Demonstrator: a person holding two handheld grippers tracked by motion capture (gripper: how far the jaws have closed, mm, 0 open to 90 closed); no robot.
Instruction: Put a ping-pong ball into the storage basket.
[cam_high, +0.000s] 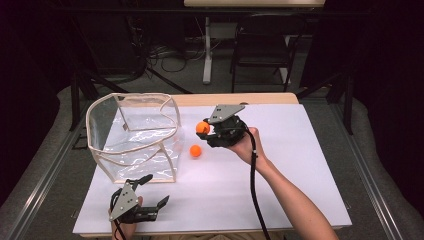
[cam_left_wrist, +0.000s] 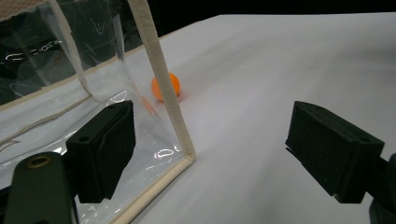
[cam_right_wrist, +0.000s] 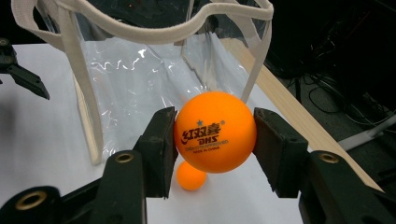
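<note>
An orange ball (cam_right_wrist: 215, 132) printed with red characters and a small star sits clamped between the 2 black jaws of the right gripper (cam_high: 214, 131), both pads pressed against its sides. In the high view this ball (cam_high: 202, 127) hangs above the white table (cam_high: 290, 165), just off the 3 o'clock edge of a clear plastic bag (cam_high: 131, 137) with cream trim, which stands upright with its mouth open. A second orange ball (cam_high: 195, 150) lies on the table at about 5 o'clock from the held one, near the bag's corner and apart from it; in the right gripper view it (cam_right_wrist: 191, 176) shows just below the gripped ball. The left gripper (cam_high: 150, 192) rests at 6 o'clock from the bag, near the table's front edge, its jaws spread wide with nothing between them. In the left gripper view, the bag's trimmed corner (cam_left_wrist: 173, 107) stands between the jaws' line of sight and the loose ball (cam_left_wrist: 166, 87).
</note>
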